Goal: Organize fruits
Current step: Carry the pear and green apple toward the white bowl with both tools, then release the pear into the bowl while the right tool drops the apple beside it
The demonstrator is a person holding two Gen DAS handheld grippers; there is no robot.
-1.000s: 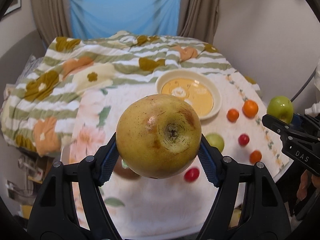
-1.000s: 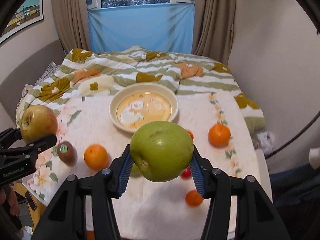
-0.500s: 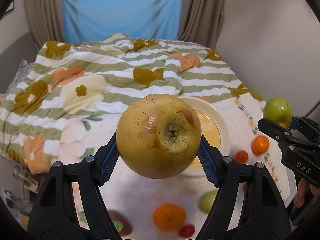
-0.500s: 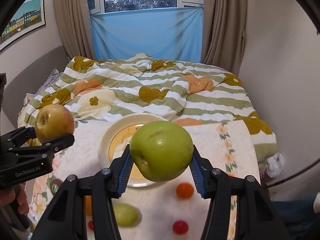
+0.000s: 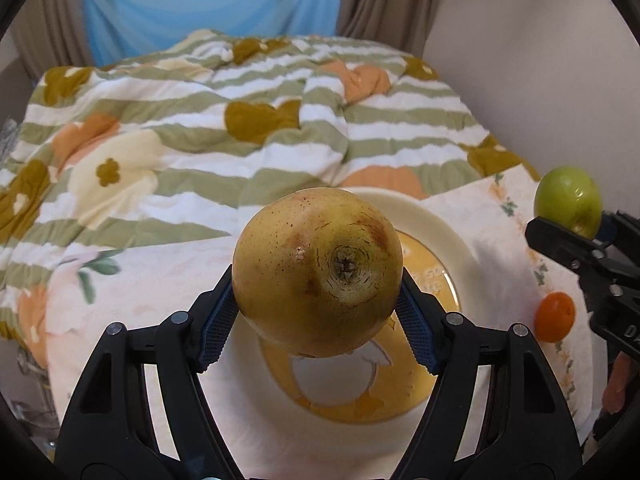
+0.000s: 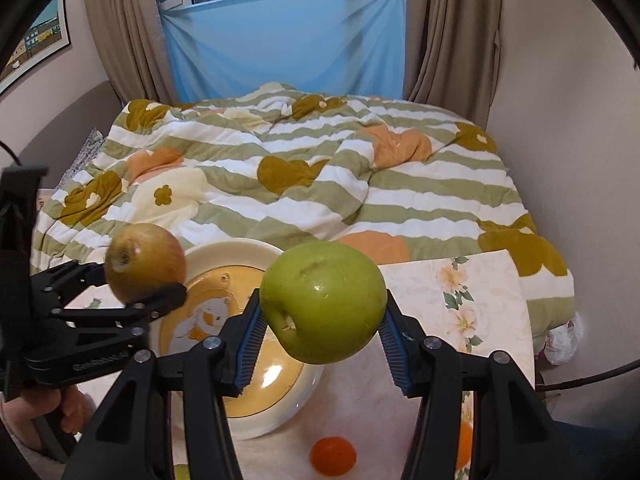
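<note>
**fruitbot_fan:** So what was each claw doing here, and why up in the air like that?

**umi_tinkerer:** The left claw (image 5: 318, 292) was clamped on a yellow-brown apple (image 5: 318, 272), blue pads pressed against both its sides, blossom end facing the camera. The right claw (image 6: 322, 332) was pinched on a green apple (image 6: 324, 302) the same way. Neither fruit touched anything else. My guess: both were carried clear so they could be lowered into the plate (image 6: 240, 250) without knocking the loose fruit around.

**fruitbot_fan:** Where was the plate relative to them?

**umi_tinkerer:** In the left view it sat right behind and under the yellow-brown apple, stretching toward 4 o'clock. In the right view it was at about 8 o'clock from the green apple. It looked empty, just a printed cartoon inside, so nothing was sorted yet, I reckon.

**fruitbot_fan:** Counts?

**umi_tinkerer:** Two claws, two apples, one plate. On the tabletop (image 6: 480, 304) the right view showed one small orange fruit (image 6: 333, 455) at 6 o'clock, plus an orange blur behind the right finger and a green sliver at the bottom edge; can't say what those were. One striped blanket (image 6: 320, 184) lay on the bed behind.
</note>
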